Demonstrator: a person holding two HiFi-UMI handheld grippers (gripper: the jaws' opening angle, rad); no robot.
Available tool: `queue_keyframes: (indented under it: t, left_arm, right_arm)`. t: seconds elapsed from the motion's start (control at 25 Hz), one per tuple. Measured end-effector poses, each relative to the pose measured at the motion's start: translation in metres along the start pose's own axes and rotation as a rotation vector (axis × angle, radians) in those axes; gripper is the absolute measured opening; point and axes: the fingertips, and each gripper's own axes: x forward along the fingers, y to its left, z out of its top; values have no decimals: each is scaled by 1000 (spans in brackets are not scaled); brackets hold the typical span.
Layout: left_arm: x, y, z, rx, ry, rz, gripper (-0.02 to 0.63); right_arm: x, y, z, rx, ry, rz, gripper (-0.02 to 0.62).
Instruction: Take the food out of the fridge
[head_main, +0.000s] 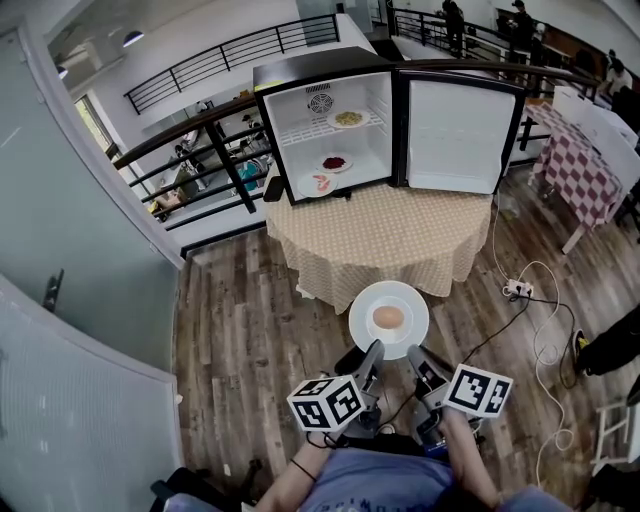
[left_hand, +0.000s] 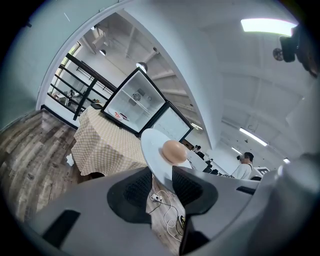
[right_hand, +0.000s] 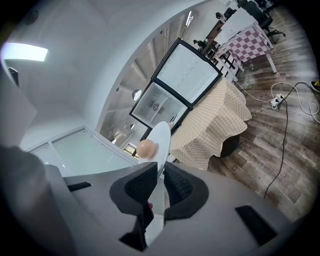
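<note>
Two grippers share one plate. In the head view the white plate sits at the lower centre of the frame, above the wood floor and just below the near edge of the table. One round tan bun lies on its middle. The left gripper grips the plate's lower-left rim and the right gripper grips its lower-right rim.

In the left gripper view the left gripper has both jaws clamped on the rim. The plate rises from them, with the bun at centre frame. The right gripper view shows the same: the right gripper is closed on the rim of the plate, and the bun is left of centre.

At the top centre of the head view one black fridge stands on one round table with a checked cloth. Its door is swung open to the right. Three more plates are inside:
- a top plate of yellowish food on the upper shelf
- a red plate of red food lower down
- a front plate at the bottom front edge

That makes four plates in all. At the right edge, one power strip with a white cable lies on the floor.
</note>
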Motion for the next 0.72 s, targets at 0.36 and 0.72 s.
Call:
queue_keyframes:
  t: [0.36,0.72]
  left_arm:
    - [-8,-4,-6,8,-1,-11,133]
    - [-8,-5,-7,12,11,-14,135]
  right_arm:
    - [-10,-1,-7,-12,-4,-7,49]
    - [-11,-1,-7,-3,-6,-10,49]
